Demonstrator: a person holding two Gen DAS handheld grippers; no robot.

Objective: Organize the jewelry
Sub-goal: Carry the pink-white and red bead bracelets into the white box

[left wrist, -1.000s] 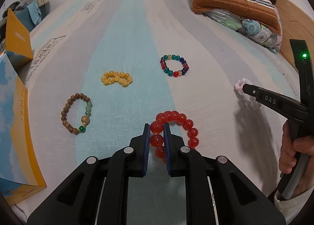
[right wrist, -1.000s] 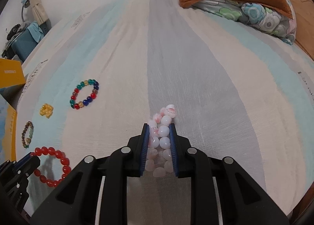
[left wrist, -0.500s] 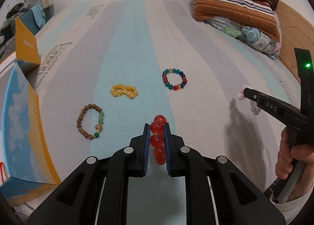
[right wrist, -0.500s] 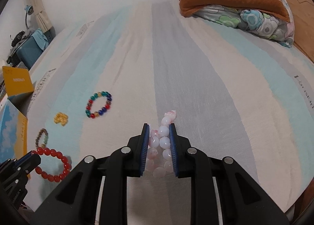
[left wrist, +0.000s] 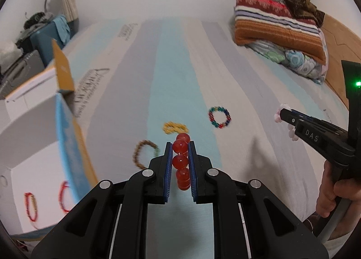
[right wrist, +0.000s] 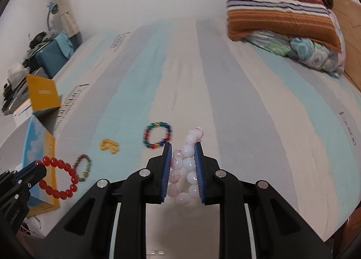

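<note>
Red bracelet (left wrist: 181,161): pinched in the left tongs (left wrist: 179,169), off the bed.
Pink bracelet (right wrist: 185,164): pinched in the right tongs (right wrist: 181,173), also lifted.
Done: a few bracelets seem to lie in the box (left wrist: 67,137) at 9 o'clock.
Left: brown bracelet (left wrist: 144,154), yellow bracelet (left wrist: 174,127), multicolour bracelet (left wrist: 219,117) on the bed (left wrist: 171,67).
Room: bed open toward 12 o'clock; box wall stands close at 9.

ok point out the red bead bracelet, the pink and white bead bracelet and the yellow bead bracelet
red bead bracelet (left wrist: 180,161): left wrist view, bead between pads
pink and white bead bracelet (right wrist: 188,151): right wrist view, upper bead
yellow bead bracelet (right wrist: 109,146): right wrist view, middle
</note>
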